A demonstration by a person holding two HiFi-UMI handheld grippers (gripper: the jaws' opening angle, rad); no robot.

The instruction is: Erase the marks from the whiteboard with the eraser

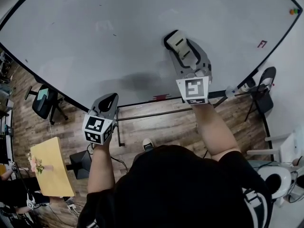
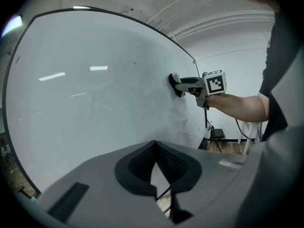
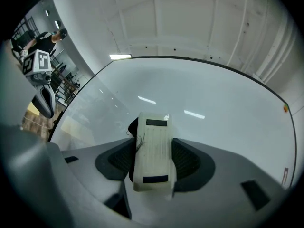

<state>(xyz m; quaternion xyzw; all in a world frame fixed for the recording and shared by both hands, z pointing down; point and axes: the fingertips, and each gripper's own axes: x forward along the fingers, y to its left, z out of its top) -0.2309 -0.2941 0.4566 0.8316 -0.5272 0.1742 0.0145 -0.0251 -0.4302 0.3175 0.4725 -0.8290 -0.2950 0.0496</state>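
- The whiteboard (image 1: 118, 27) stands upright and fills most of the head view; its dark frame runs along the lower edge above a wooden floor (image 1: 156, 125)
- The right hand-held gripper (image 1: 179, 45) is stretched out to the board on a bare forearm, its marker cube facing the head camera
- Its jaws are clamped on the long sides of the eraser (image 3: 153, 144), a cream plastic block with two dark rectangles on its back and black felt underneath
- In the left gripper view the eraser's felt face lies flat against the whiteboard, about halfway up the board and towards its right part
- The board around the eraser looks clean, with only ceiling-light reflections across it
- A small red mark (image 1: 261, 44) sits on the whiteboard well to the right of the eraser, near the frame
- Small coloured magnets (image 1: 295, 11) cling to the board's upper right corner
- The left hand-held gripper (image 1: 109, 100) hangs low near the board's bottom edge, well apart from the eraser; its jaws are closed tip to tip with nothing between them
- A dark office chair (image 1: 43, 101) and a yellow board (image 1: 50, 167) stand on the floor to the left
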